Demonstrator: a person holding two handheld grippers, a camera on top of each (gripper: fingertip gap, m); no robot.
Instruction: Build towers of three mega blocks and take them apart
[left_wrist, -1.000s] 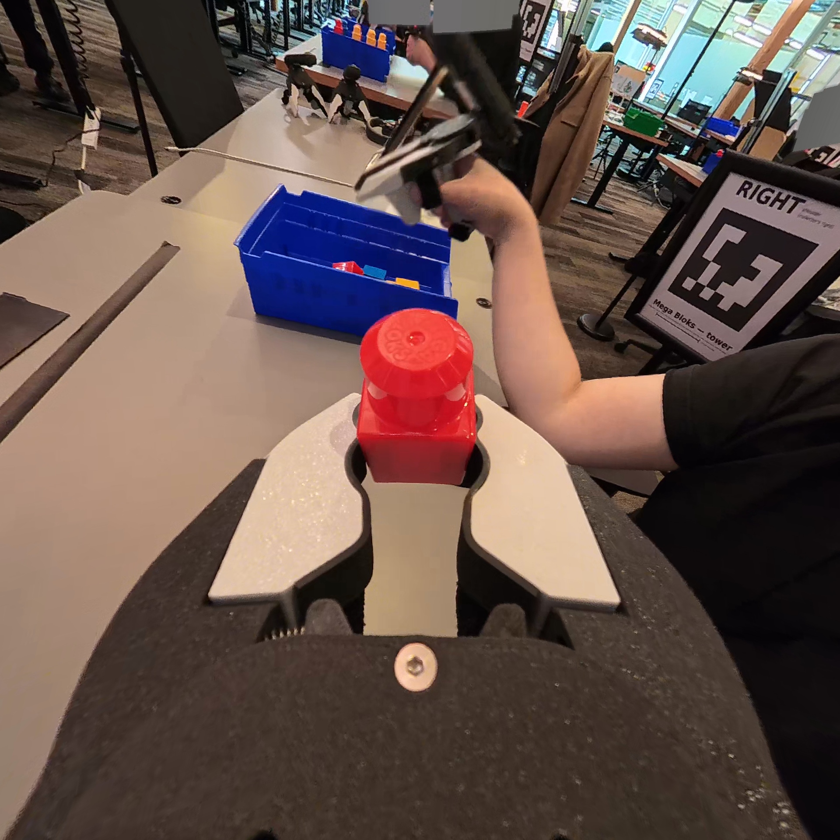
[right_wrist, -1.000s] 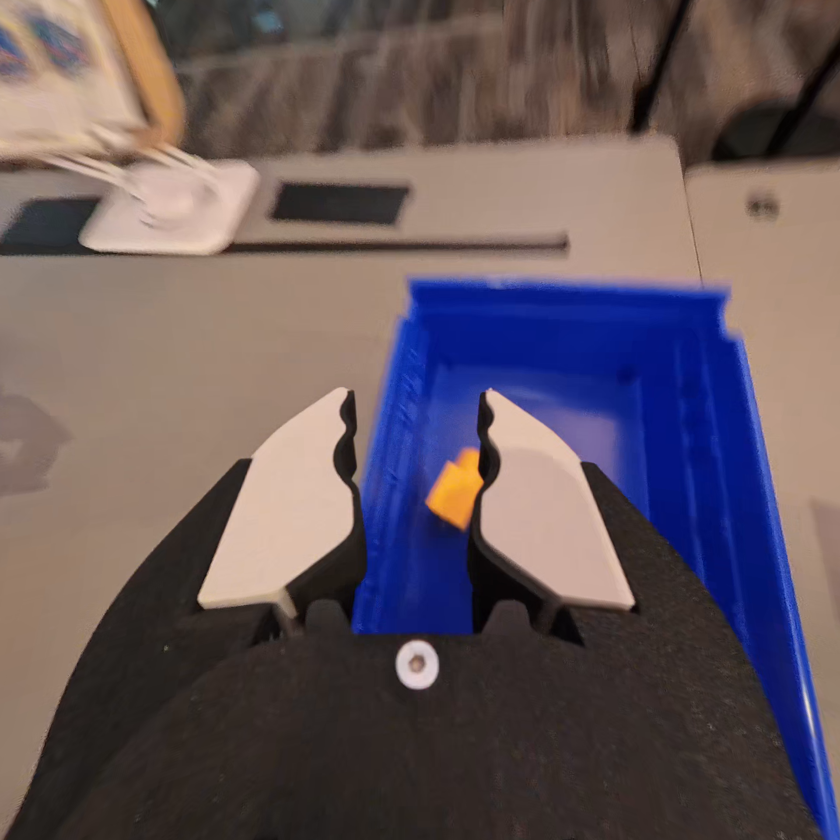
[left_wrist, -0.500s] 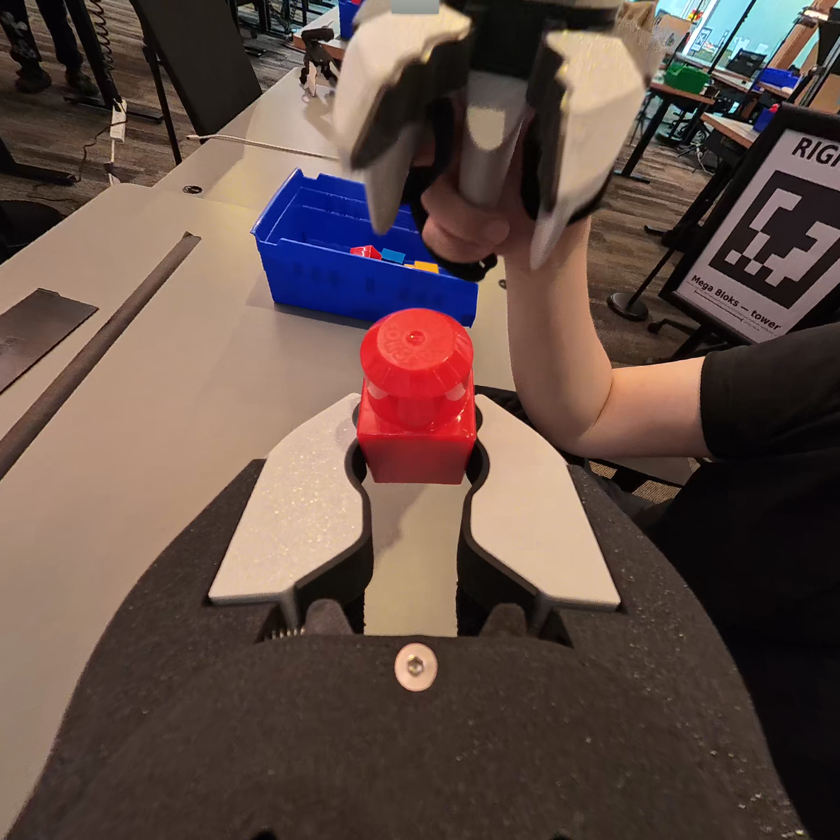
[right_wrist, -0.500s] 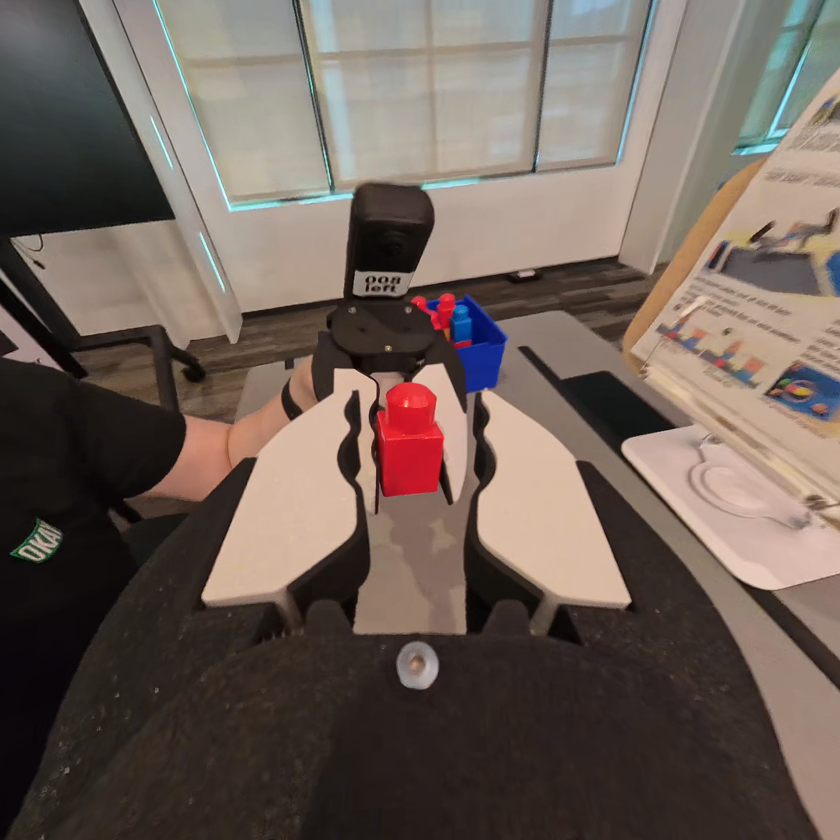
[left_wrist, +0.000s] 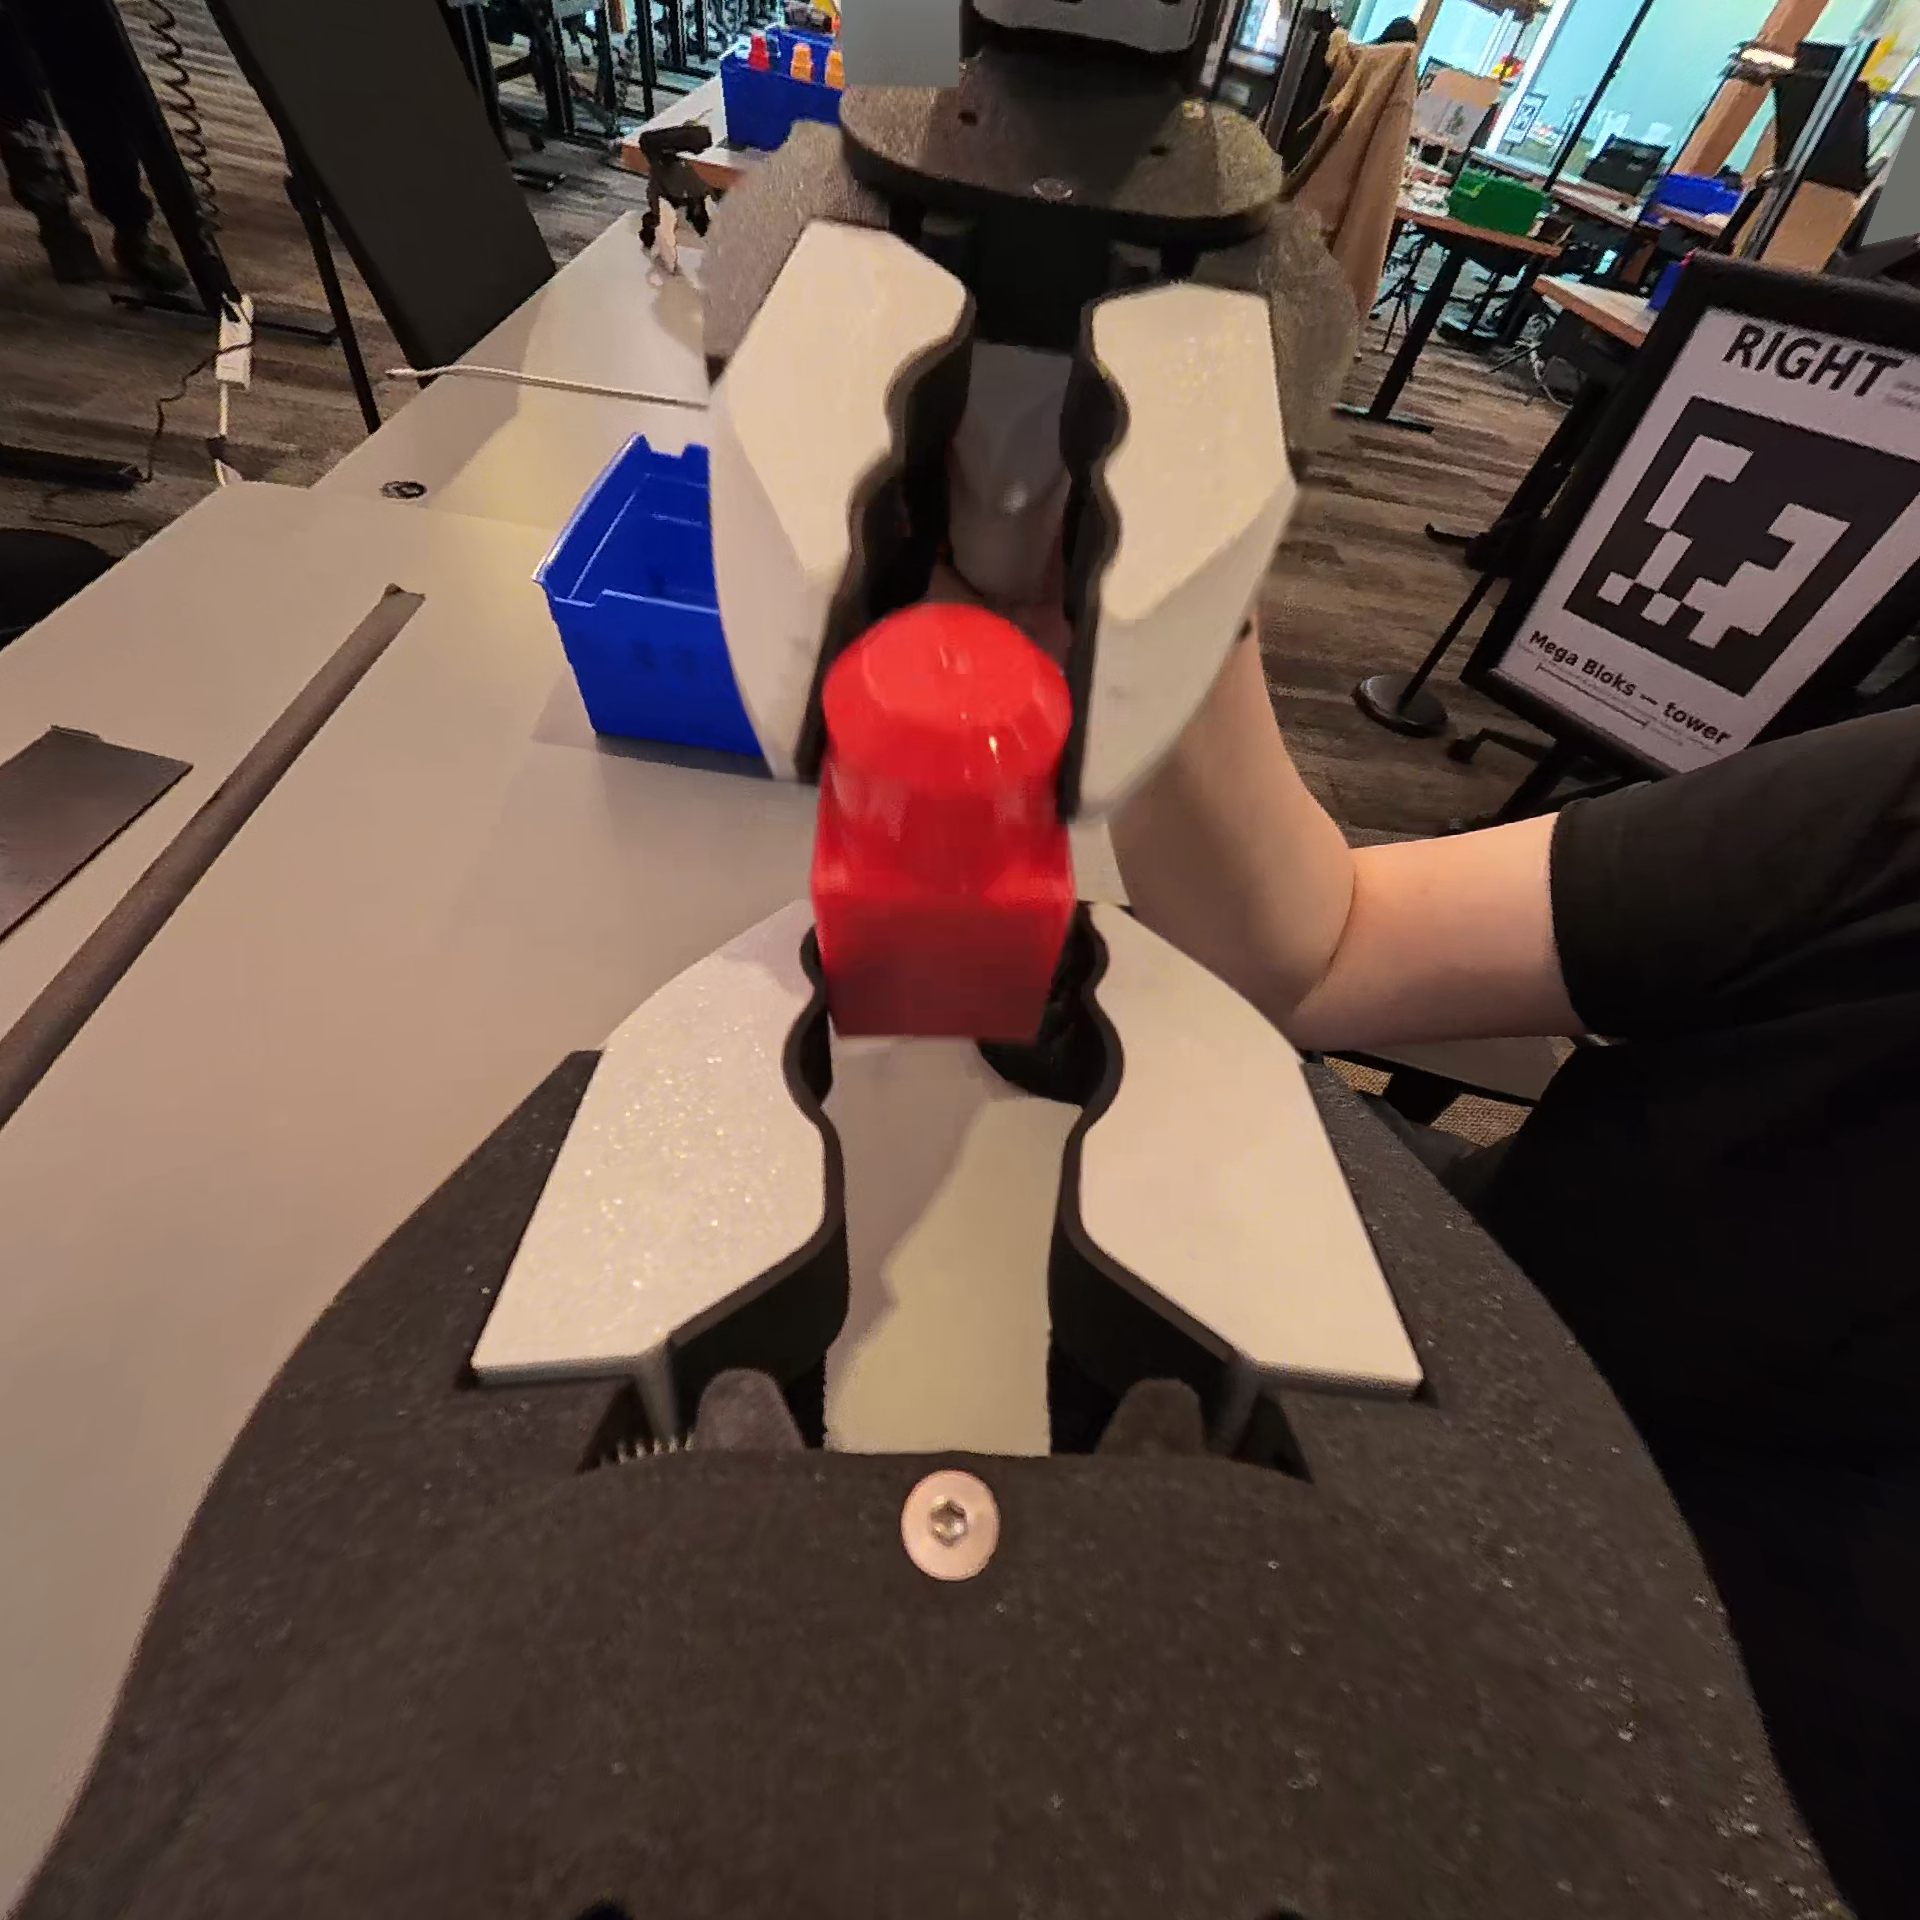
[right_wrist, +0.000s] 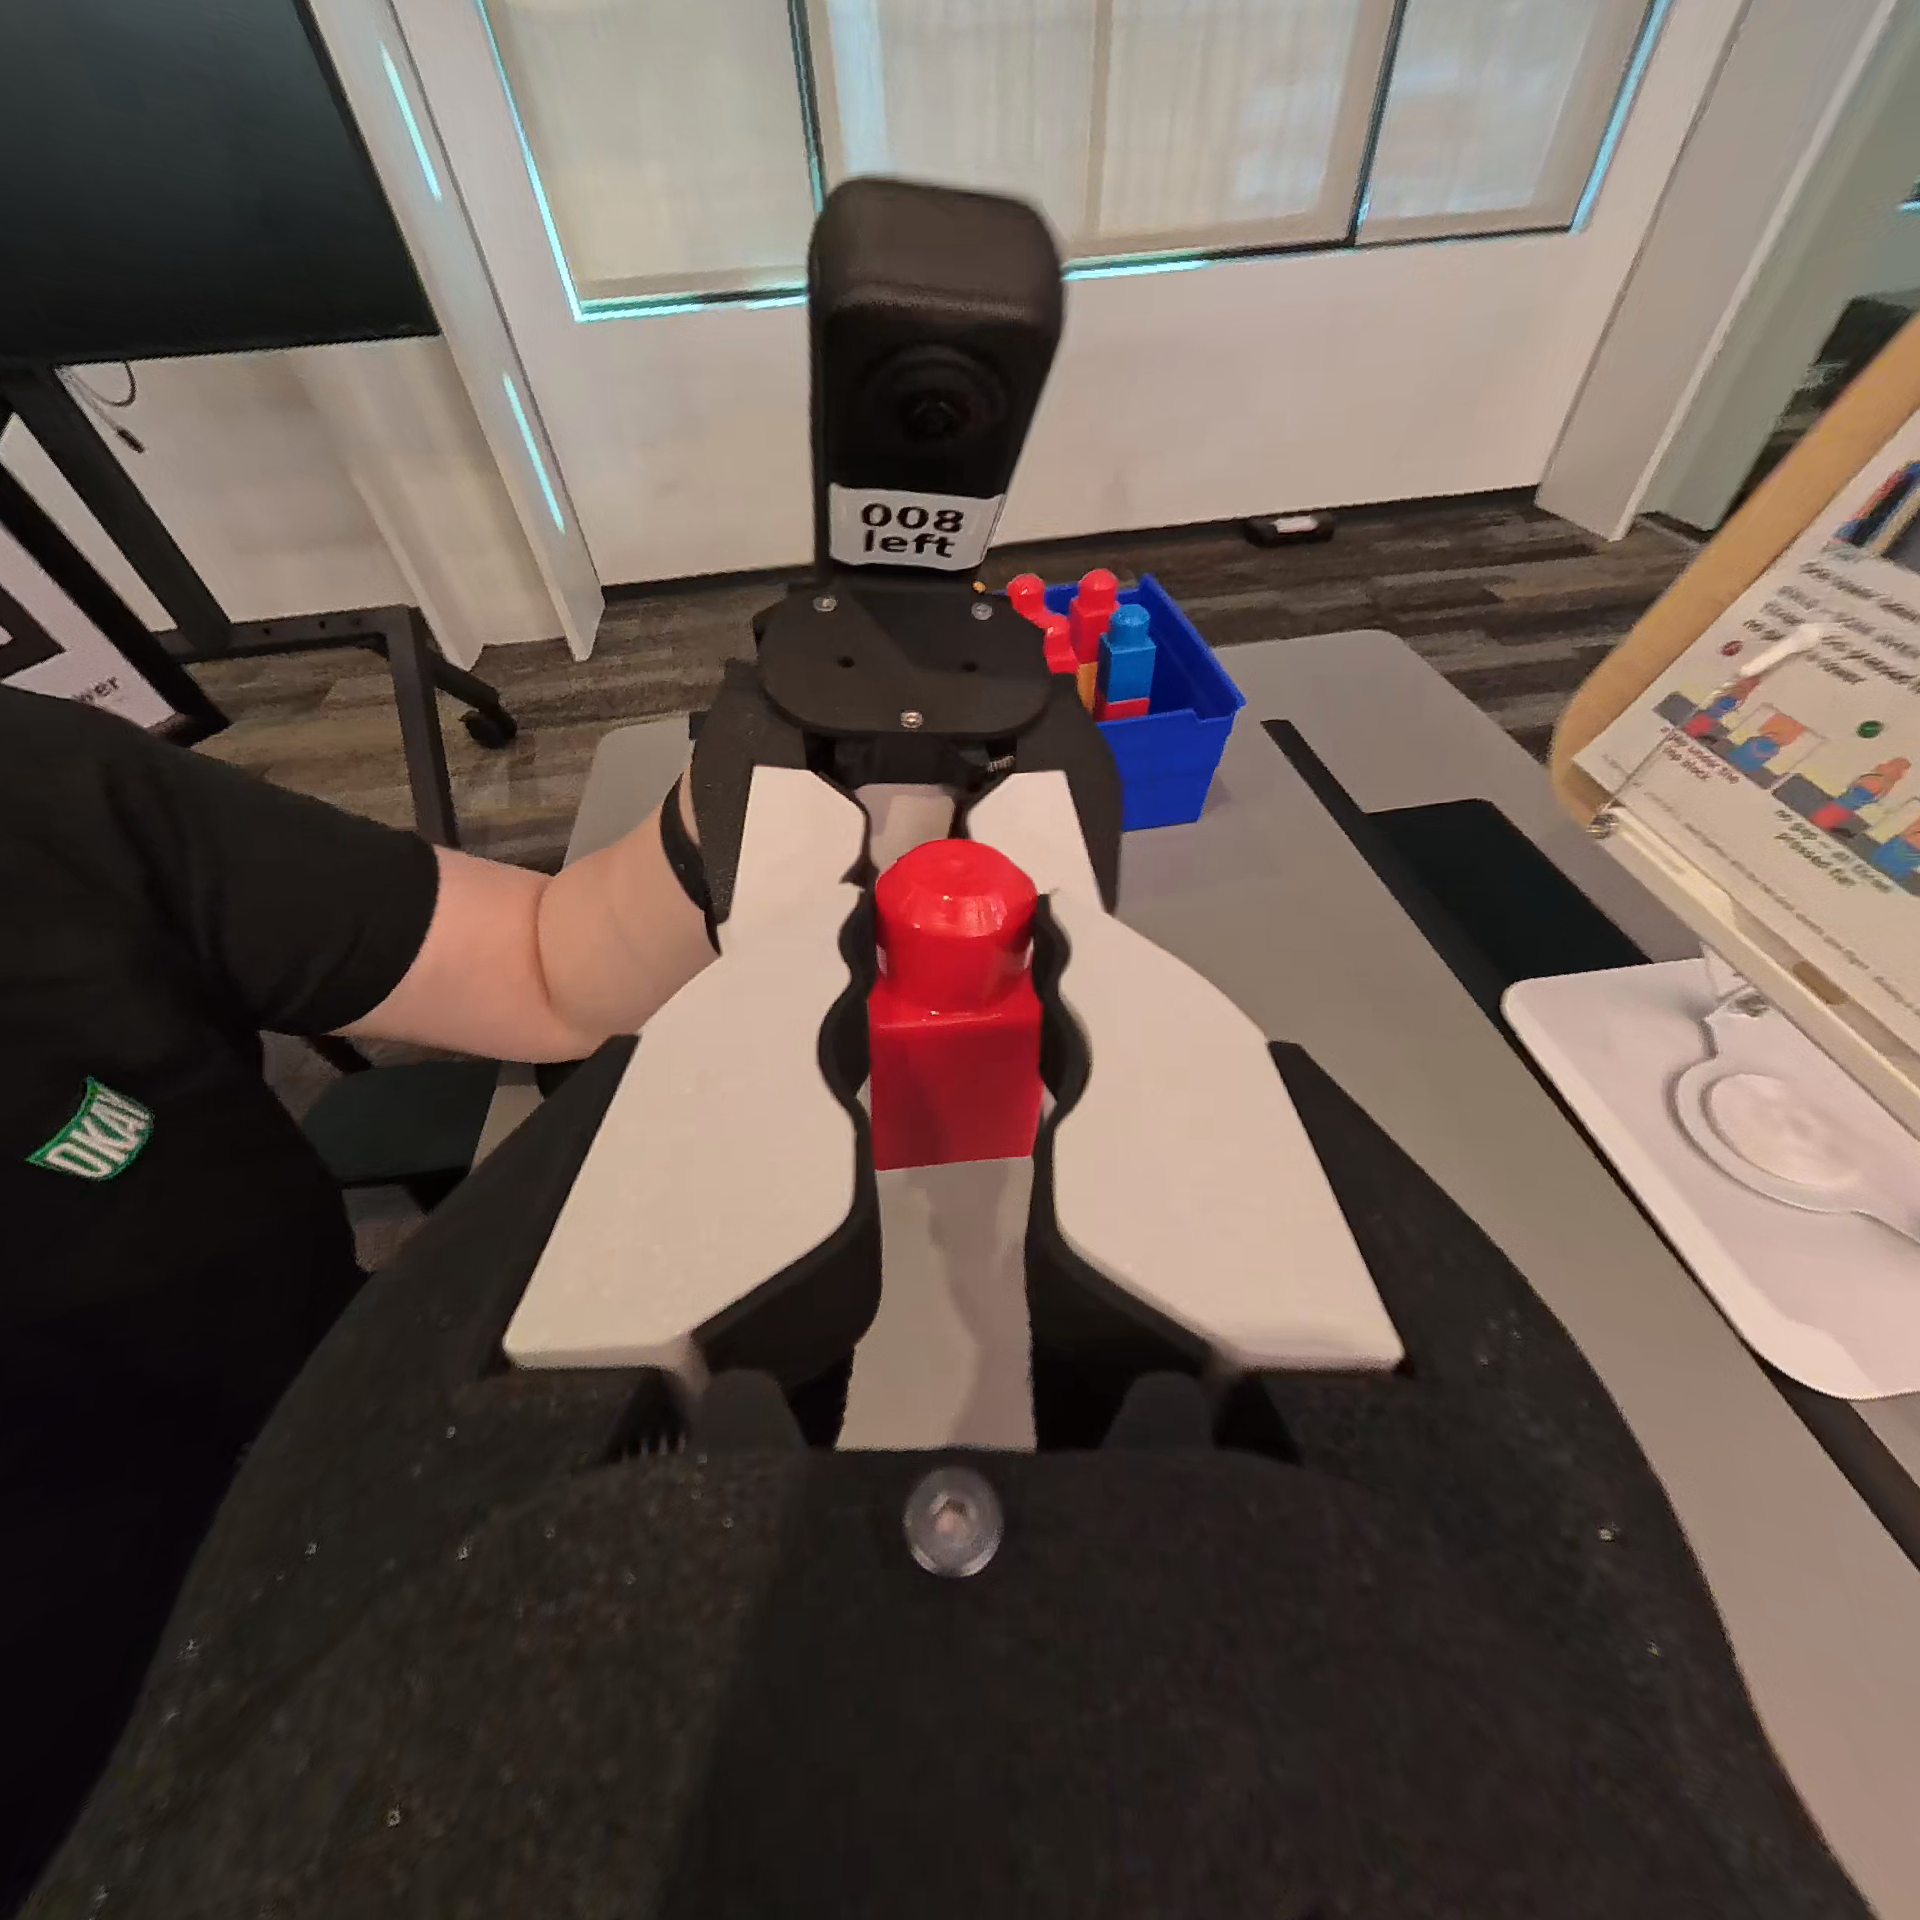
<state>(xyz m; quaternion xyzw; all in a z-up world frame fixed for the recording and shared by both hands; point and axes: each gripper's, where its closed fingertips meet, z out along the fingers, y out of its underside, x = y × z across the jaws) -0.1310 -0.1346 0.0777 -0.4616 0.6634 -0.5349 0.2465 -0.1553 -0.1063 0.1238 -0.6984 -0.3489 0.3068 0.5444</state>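
One red mega block (left_wrist: 940, 914) hangs above the grey table (left_wrist: 312, 935) between both grippers. My right gripper (right_wrist: 951, 935) is shut on it, its pads pressing the block's stud and body (right_wrist: 956, 1070). In the left wrist view it comes in from the far side (left_wrist: 940, 779) and clasps the stud. My left gripper (left_wrist: 951, 925) stands around the block's base. A dark gap shows between its right pad (left_wrist: 1091, 997) and the block, so it is open. It faces me in the right wrist view (right_wrist: 951, 883).
A blue bin (left_wrist: 634, 644) stands on the table behind the block. A second blue bin (right_wrist: 1184, 748) holds red and blue blocks (right_wrist: 1127, 655). A marker sign (left_wrist: 1714, 520) stands at the right. An instruction board on a white base (right_wrist: 1714, 1143) is at the table's right. Spacing between my two grippers at the tips: around 5 centimeters.
My right gripper swung from over the blue bin to face the left one, slid around the red block and shut on it. The left gripper's grip loosened and the block shifted a little in it.
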